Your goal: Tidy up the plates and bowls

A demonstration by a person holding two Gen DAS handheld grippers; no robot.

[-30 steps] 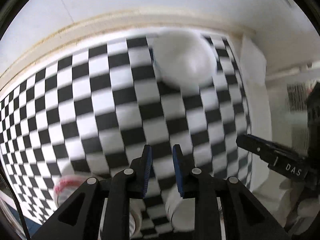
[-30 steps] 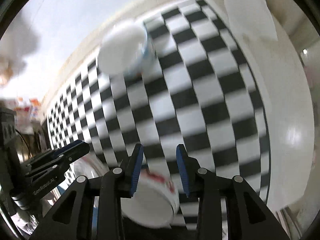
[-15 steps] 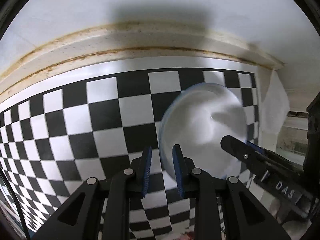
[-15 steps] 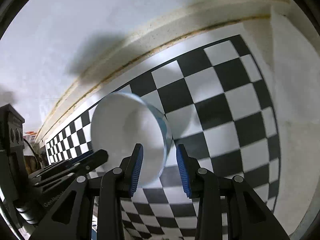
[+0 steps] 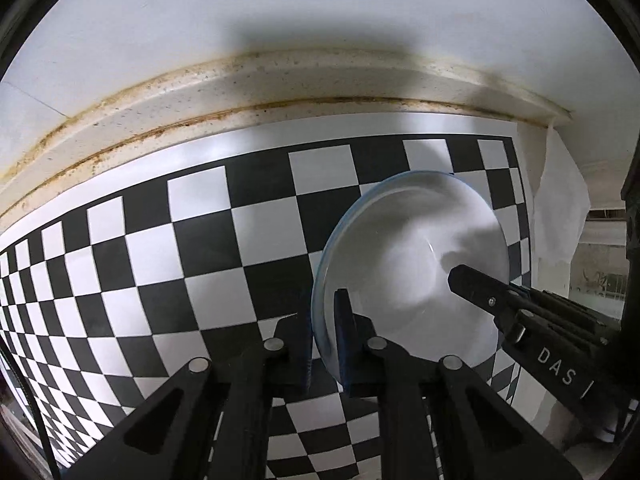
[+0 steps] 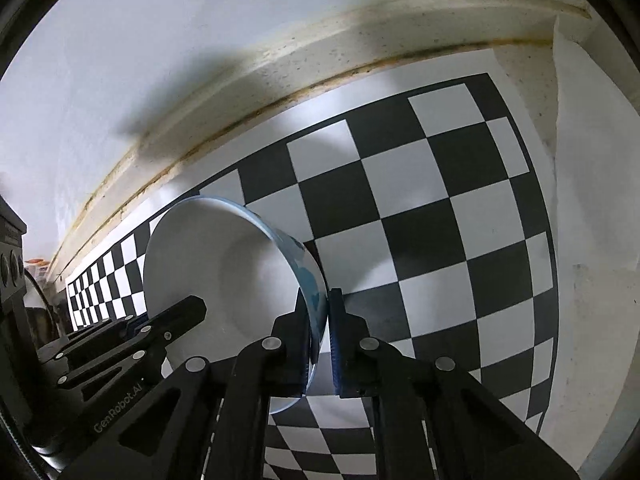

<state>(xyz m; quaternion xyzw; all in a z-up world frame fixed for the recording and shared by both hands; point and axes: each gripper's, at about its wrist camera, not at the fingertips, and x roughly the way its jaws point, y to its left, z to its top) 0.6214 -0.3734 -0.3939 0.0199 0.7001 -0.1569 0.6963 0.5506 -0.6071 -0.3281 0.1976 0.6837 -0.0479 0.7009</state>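
Over the checkered tabletop (image 5: 160, 240), near the far wall, both tools grip one white bowl (image 5: 412, 264): the left tool (image 5: 324, 336) is clamped on its left rim, the right tool (image 6: 319, 334) on its right rim. Whether the bowl's base touches the tabletop stays hidden.

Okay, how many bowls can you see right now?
1: a white bowl with a blue rim on the checkered mat, left gripper and right gripper pinching opposite rims. Others may sit off-frame.
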